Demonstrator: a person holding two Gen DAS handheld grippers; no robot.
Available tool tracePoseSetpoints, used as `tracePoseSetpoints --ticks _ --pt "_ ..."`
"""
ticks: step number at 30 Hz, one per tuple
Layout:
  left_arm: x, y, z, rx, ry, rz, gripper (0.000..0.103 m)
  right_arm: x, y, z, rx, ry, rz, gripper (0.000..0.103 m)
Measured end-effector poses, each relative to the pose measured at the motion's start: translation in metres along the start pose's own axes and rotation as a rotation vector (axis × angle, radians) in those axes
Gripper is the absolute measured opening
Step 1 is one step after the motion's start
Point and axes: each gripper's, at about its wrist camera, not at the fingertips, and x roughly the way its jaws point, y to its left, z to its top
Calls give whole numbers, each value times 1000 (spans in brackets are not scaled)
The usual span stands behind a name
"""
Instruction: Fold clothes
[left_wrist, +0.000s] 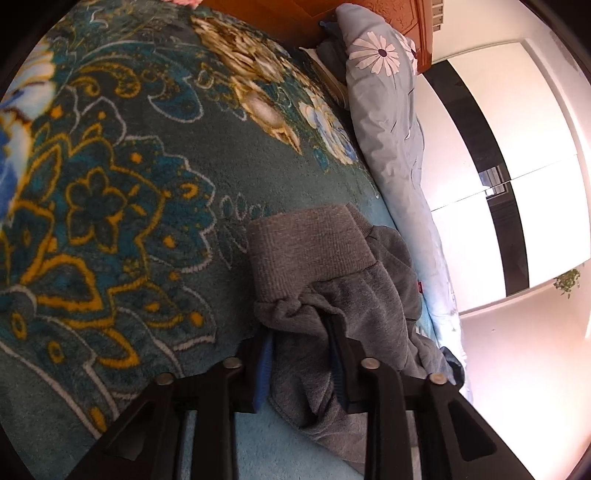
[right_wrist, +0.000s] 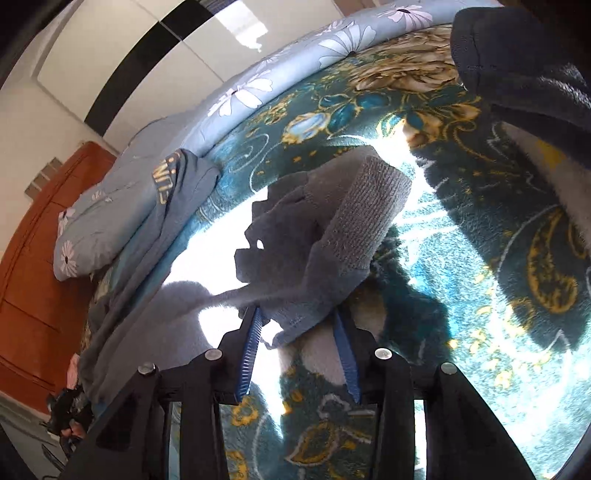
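Note:
A grey sweatshirt lies over a teal floral blanket (left_wrist: 129, 192) on a bed. In the left wrist view my left gripper (left_wrist: 301, 332) is shut on bunched grey sweatshirt fabric (left_wrist: 354, 306) just below a ribbed cuff (left_wrist: 310, 247). In the right wrist view my right gripper (right_wrist: 299, 325) is shut on the other grey sleeve (right_wrist: 314, 291), with its ribbed cuff (right_wrist: 369, 210) sticking up past the fingers, lifted above the blanket (right_wrist: 461, 240). The rest of the garment (right_wrist: 147, 321) trails off to the left.
A light blue daisy-print quilt (left_wrist: 388, 122) runs along the bed's far side by a white wall; it also shows in the right wrist view (right_wrist: 258, 81). A blue printed garment (right_wrist: 177, 184) lies on it. A dark fleece garment (right_wrist: 517, 62) sits top right. An orange wooden headboard (right_wrist: 44, 258) stands left.

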Motion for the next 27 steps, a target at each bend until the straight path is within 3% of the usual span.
tracePoseSetpoints --ticks 2,4,5,6,9,15,18,22,27 --pt "-1 -5 2 4 -11 13 14 5 3 3 31 4 23 43" --pt "-5 -11 4 6 -30 14 11 8 6 7 51 -16 41 41" --pt "-9 -15 4 7 -43 11 10 9 7 9 60 -28 50 27" --pt "-15 -19 6 10 -60 5 9 10 10 12 63 -32 57 5" --pt "-40 -35 13 39 -125 -11 8 4 26 23 35 -33 52 4" --pt "-96 -48 5 138 -183 -85 8 -66 55 29 -109 -179 102 4" --pt "-95 -31 -20 213 -154 7 8 -72 38 14 -125 -149 47 4" --pt "-72 15 -40 153 -49 79 8 -42 1 -6 -87 -31 -45 4" --pt "-68 30 -44 136 5 55 12 -33 -1 -11 -109 4 -71 6"
